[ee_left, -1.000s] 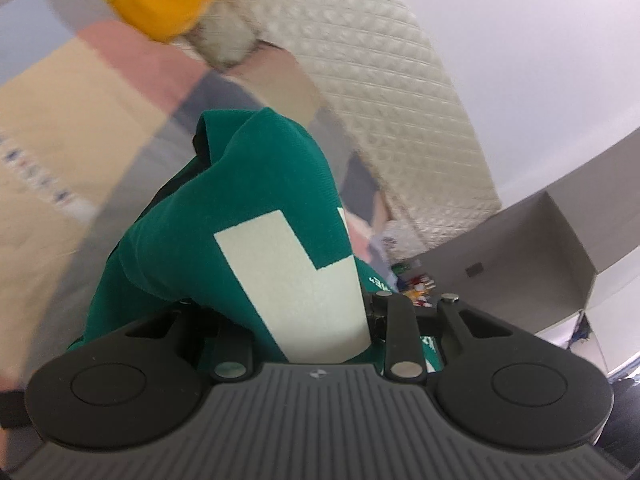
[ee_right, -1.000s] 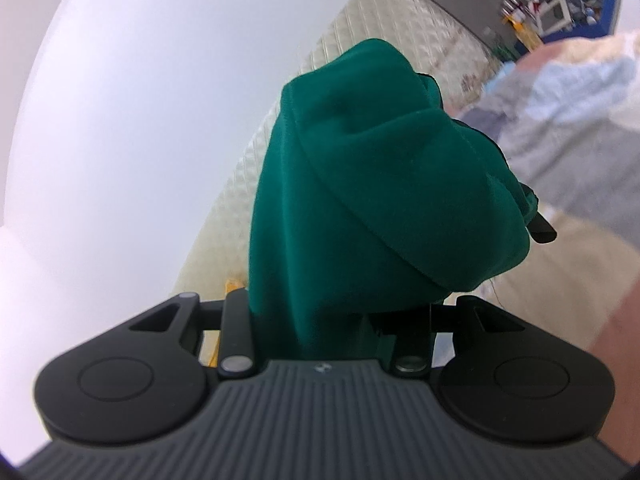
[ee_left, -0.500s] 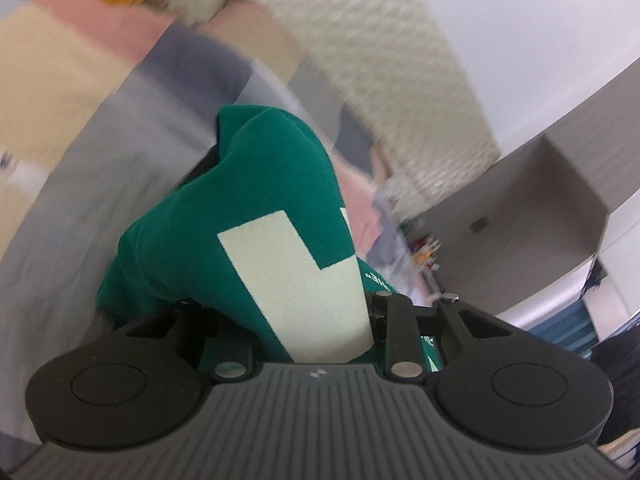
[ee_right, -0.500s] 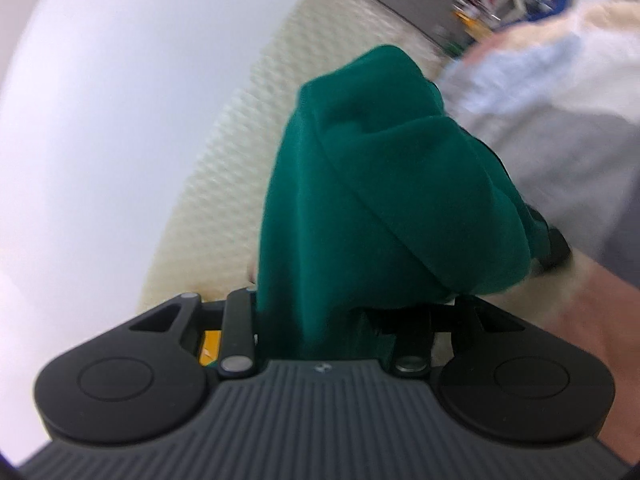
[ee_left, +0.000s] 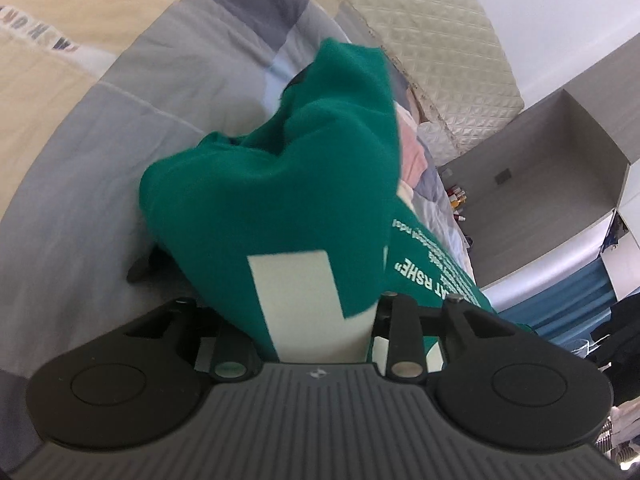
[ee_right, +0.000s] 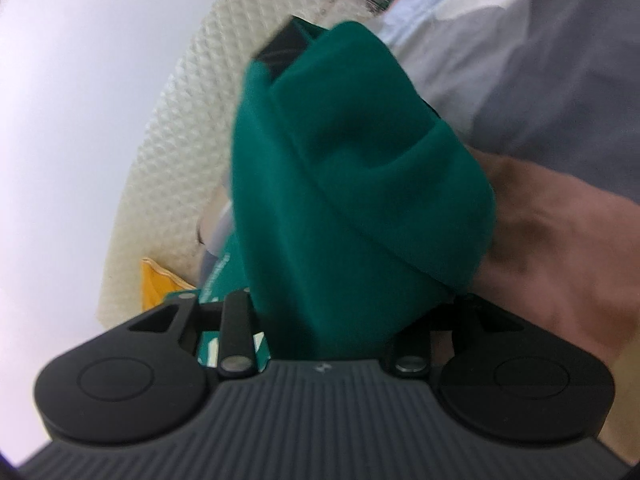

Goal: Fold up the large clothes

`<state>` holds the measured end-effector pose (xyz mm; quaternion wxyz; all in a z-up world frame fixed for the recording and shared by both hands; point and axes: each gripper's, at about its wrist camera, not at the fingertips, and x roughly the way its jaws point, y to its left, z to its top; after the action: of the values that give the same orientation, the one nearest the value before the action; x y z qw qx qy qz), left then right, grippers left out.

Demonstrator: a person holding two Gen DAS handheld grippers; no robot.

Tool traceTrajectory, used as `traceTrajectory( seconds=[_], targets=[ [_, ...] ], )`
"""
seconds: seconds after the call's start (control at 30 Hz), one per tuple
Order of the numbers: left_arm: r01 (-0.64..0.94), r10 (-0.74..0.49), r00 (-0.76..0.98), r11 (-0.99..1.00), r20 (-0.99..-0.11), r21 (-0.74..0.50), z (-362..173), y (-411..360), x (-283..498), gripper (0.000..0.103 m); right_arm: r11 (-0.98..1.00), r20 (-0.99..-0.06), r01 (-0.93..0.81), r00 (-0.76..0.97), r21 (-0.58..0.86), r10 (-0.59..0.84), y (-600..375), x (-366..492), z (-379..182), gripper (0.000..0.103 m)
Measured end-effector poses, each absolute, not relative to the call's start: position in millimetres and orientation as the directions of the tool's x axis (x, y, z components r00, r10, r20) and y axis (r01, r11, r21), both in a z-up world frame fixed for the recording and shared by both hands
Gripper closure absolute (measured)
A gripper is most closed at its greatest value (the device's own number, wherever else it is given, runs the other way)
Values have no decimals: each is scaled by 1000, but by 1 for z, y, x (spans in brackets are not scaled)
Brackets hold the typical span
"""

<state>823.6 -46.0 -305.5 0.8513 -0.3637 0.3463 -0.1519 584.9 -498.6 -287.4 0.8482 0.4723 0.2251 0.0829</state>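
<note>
A green sweatshirt (ee_left: 288, 200) with a cream block print and white lettering is bunched over my left gripper (ee_left: 316, 184), which is shut on it; the fabric hides both fingers. The same green sweatshirt (ee_right: 352, 184) drapes over my right gripper (ee_right: 320, 128), which is shut on it too; a black fingertip (ee_right: 284, 48) pokes out at the top. Both grippers hold the cloth above a patchwork bedspread (ee_left: 132, 120).
A cream quilted headboard (ee_left: 432, 40) runs along the bed's far side, also in the right wrist view (ee_right: 192, 120). A grey open cabinet (ee_left: 560, 152) stands to the right. An orange item (ee_right: 156, 284) lies near the headboard.
Both grippers have swung with the sweatshirt toward the grey part of the bedspread. The cloth has bunched up more over the fingers. Both grips have held.
</note>
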Motion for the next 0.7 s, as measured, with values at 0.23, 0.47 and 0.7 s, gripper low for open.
traceTrajectory(
  seconds=[0.23,0.47,0.7],
  targets=[
    [-14,-511,680,708,-526,-706,-289,-42,819,42,526,-393,171,852,833,347,-501,583,-274,41],
    [22,-448,683,802,-577,-597,-256,-24,789,35,680,-521,208,801,703,294,-498,577,-235,19],
    [108,-308,810,915,-499,-389,-190,-10,755,34,825,-454,139,878,547,153,-501,551,-173,20]
  ],
)
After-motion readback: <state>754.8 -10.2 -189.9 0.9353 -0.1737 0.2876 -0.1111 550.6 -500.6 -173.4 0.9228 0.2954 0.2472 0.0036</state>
